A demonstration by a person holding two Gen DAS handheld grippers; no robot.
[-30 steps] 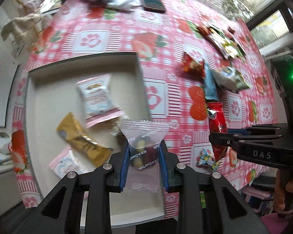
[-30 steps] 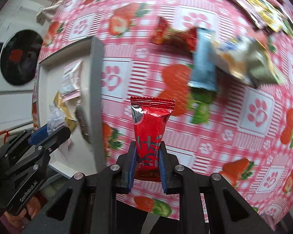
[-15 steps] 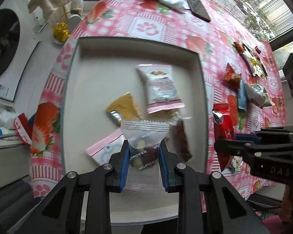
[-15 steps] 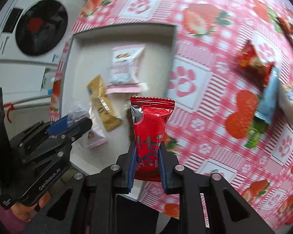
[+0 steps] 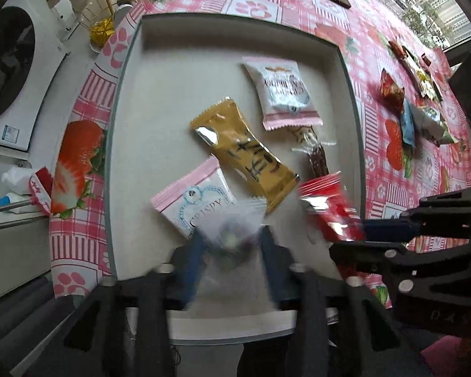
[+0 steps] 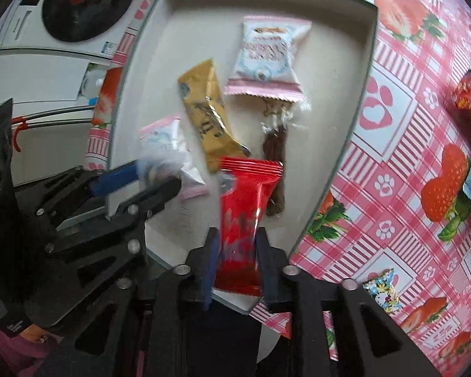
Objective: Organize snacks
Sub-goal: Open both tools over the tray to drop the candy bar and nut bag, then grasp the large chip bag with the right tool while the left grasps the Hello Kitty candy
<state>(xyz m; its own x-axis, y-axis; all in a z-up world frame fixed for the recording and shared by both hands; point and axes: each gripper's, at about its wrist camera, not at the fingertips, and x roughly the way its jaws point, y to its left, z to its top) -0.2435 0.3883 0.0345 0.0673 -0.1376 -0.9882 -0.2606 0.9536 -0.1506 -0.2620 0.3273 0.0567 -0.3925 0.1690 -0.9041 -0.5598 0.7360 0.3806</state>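
Both my grippers are over the tray (image 5: 132, 100). Left gripper (image 5: 230, 245) jaws have just been opening; the clear snack pouch (image 5: 232, 229) sits blurred between them, pads look off it. Right gripper (image 6: 235, 248) jaws have just been opening too, with the red snack pack (image 6: 246, 201) loose between them; lower end smeared, can't tell if it touches the tray. Dark stick snack (image 6: 274, 157) partly hidden behind the red pack.

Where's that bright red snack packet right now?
The red packet sits between the right gripper's jaws, which have just been opening, over the near right part of the grey tray, beside the brown stick snack and the gold packet.
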